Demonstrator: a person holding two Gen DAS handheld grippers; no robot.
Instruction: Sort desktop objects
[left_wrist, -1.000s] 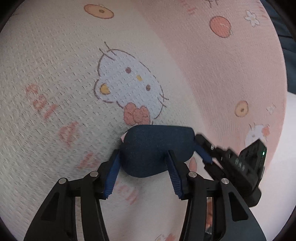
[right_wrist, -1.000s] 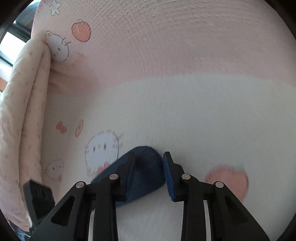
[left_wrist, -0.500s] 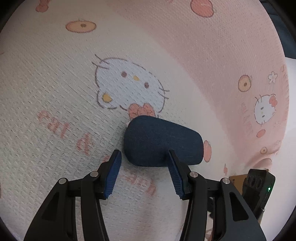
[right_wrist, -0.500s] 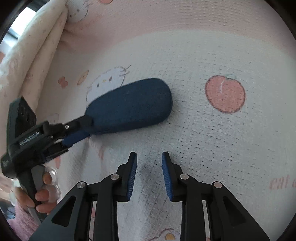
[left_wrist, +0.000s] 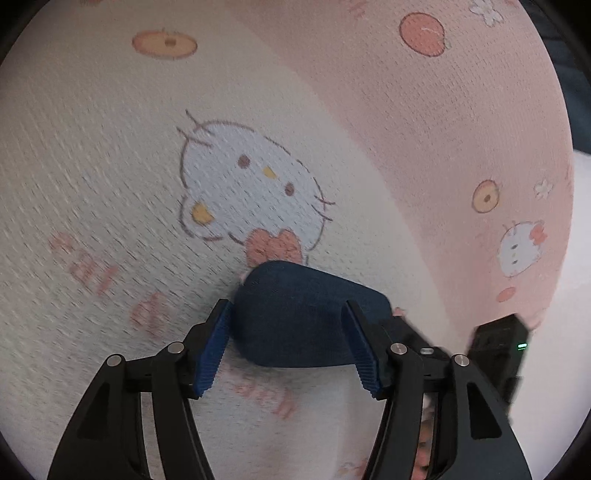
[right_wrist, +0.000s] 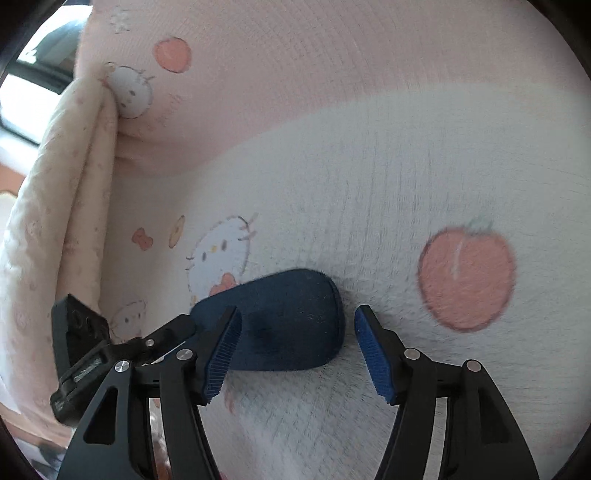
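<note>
A dark blue, fabric-covered oval case (left_wrist: 306, 317) lies on a pink and cream blanket (left_wrist: 110, 147) printed with cartoon cats, peaches and pink lettering. In the left wrist view the left gripper (left_wrist: 291, 343) has its jaws spread to either side of the case, the blue ribbed pads flanking its near end; whether they press on it cannot be told. The case sits just below the printed cat face (left_wrist: 251, 195), touching its pink bow. In the right wrist view the right gripper (right_wrist: 295, 347) is open, its left finger (right_wrist: 221, 350) overlapping the case and its right finger clear of the case's rounded end. A large printed peach (right_wrist: 465, 277) lies to the right of the case. The other gripper's black body shows at the case's left end.
</note>
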